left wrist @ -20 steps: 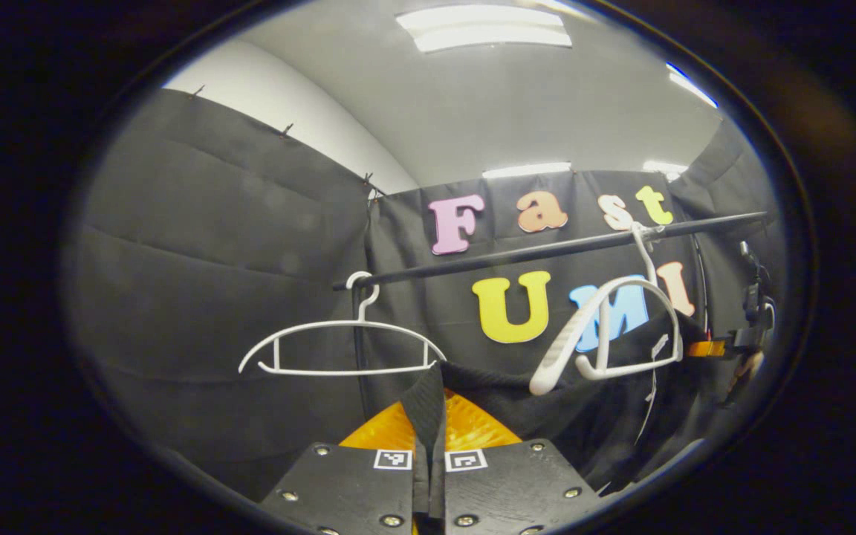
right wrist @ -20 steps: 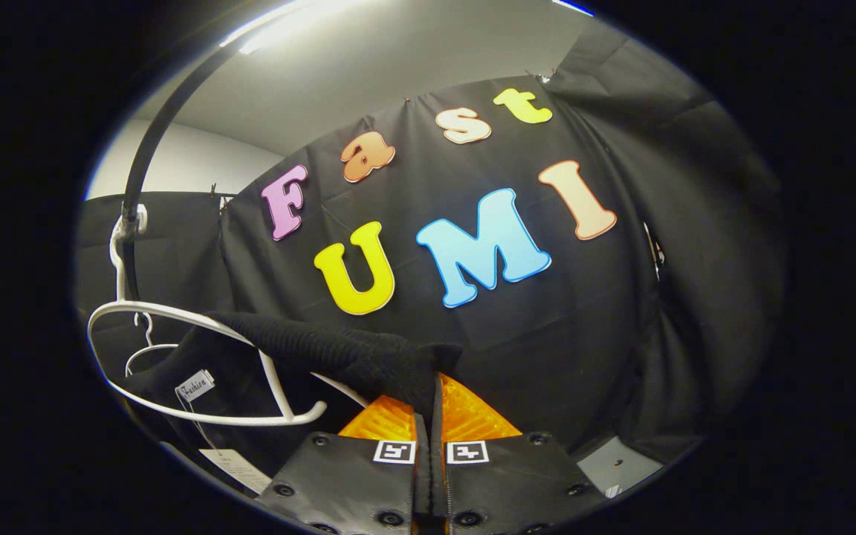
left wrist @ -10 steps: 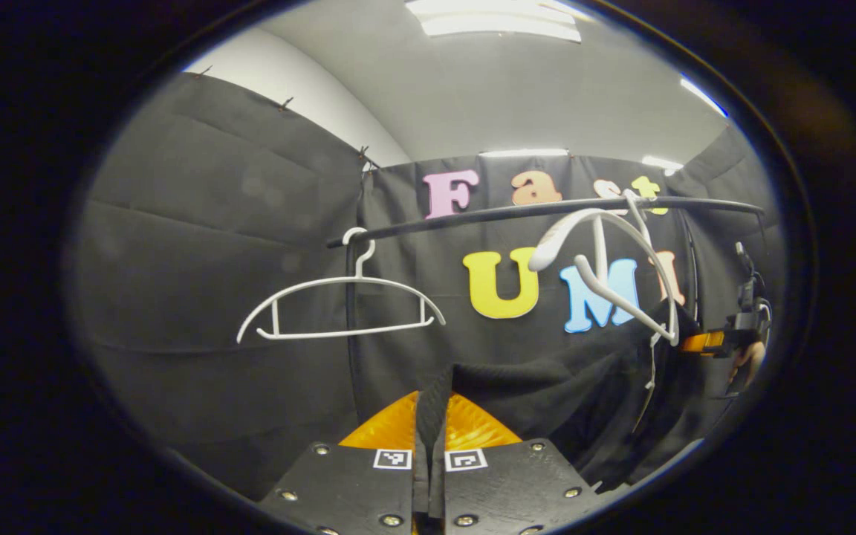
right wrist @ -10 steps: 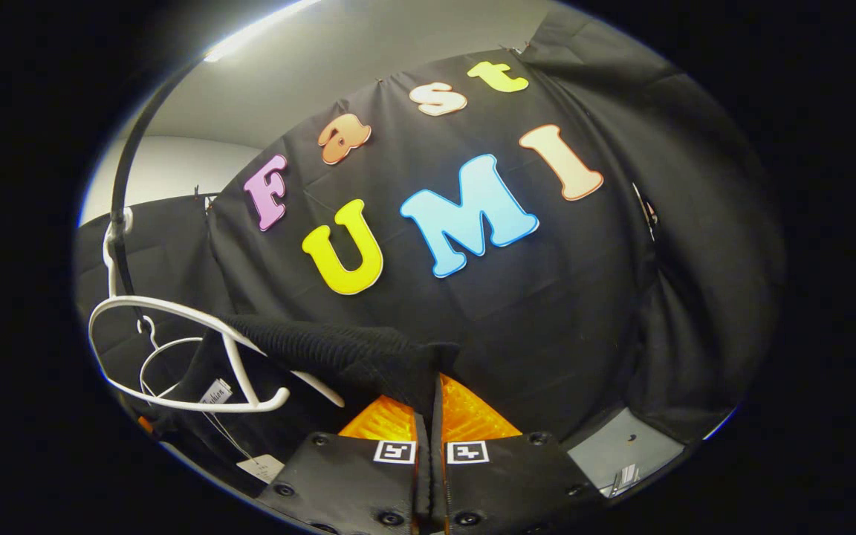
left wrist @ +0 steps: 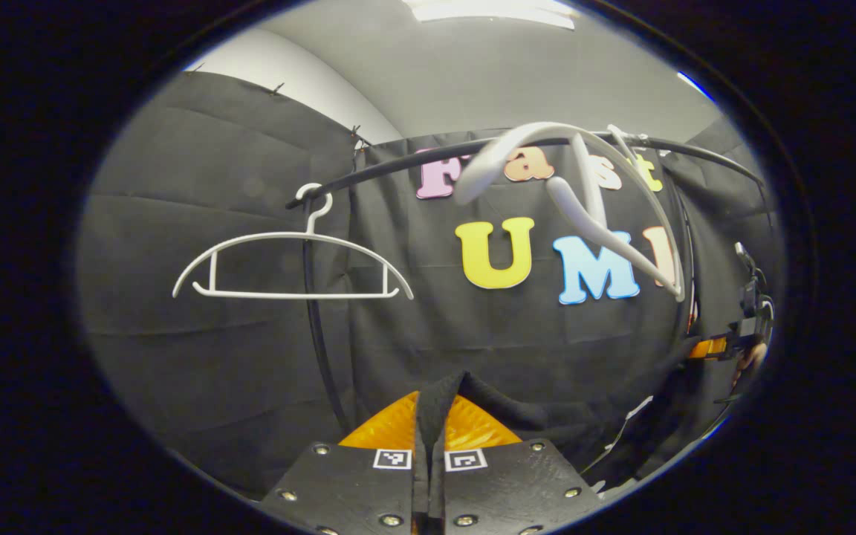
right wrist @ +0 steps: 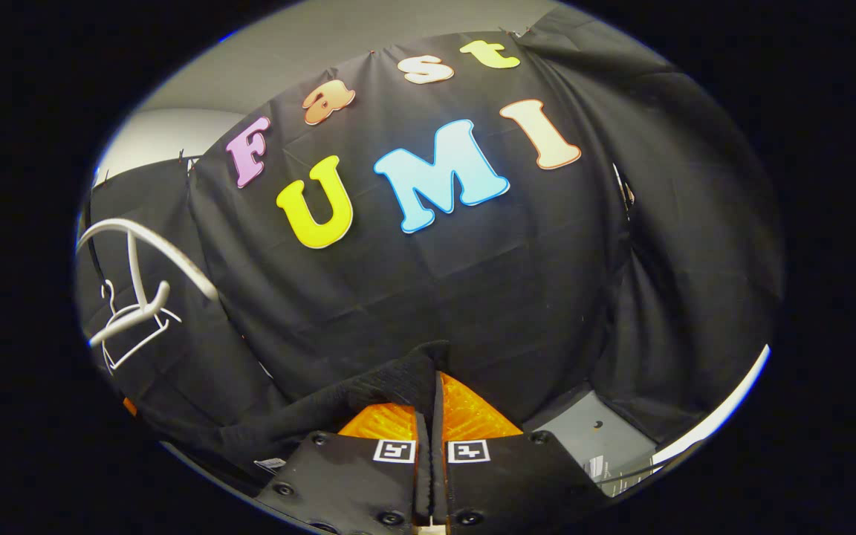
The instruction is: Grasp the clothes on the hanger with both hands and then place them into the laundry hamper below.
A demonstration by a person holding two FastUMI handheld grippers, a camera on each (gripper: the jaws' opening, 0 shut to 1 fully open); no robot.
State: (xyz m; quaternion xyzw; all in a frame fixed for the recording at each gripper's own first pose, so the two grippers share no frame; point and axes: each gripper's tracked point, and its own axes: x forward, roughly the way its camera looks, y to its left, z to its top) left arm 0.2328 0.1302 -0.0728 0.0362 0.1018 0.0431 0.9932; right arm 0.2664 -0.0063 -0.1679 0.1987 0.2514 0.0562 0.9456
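A black knitted garment (left wrist: pixel 517 416) hangs slack between both grippers, off its hanger. My left gripper (left wrist: pixel 429 416) is shut on one folded edge of it. In the right gripper view the same black garment (right wrist: pixel 368 390) drapes down to the left, and my right gripper (right wrist: pixel 432 405) is shut on its other edge. The bare white hanger (left wrist: pixel 591 200) that carried it swings tilted on the black rail (left wrist: pixel 413 160); it shows again as the white hanger (right wrist: pixel 142 256) at the far left. The other gripper (left wrist: pixel 729 343), with a hand on it, sits at the far right of the left gripper view.
A second bare white hanger (left wrist: pixel 290 264) hangs on the rail's left end, beside a black upright pole (left wrist: pixel 320 334). A grey floor patch (right wrist: pixel 599 438) shows low on the right. A white garment tag (left wrist: pixel 640 407) dangles from the cloth.
Both grippers dropped lower with the garment, which slid fully off the white hanger. The freed hanger swung upward on the rail. The rail and letters rose in both views.
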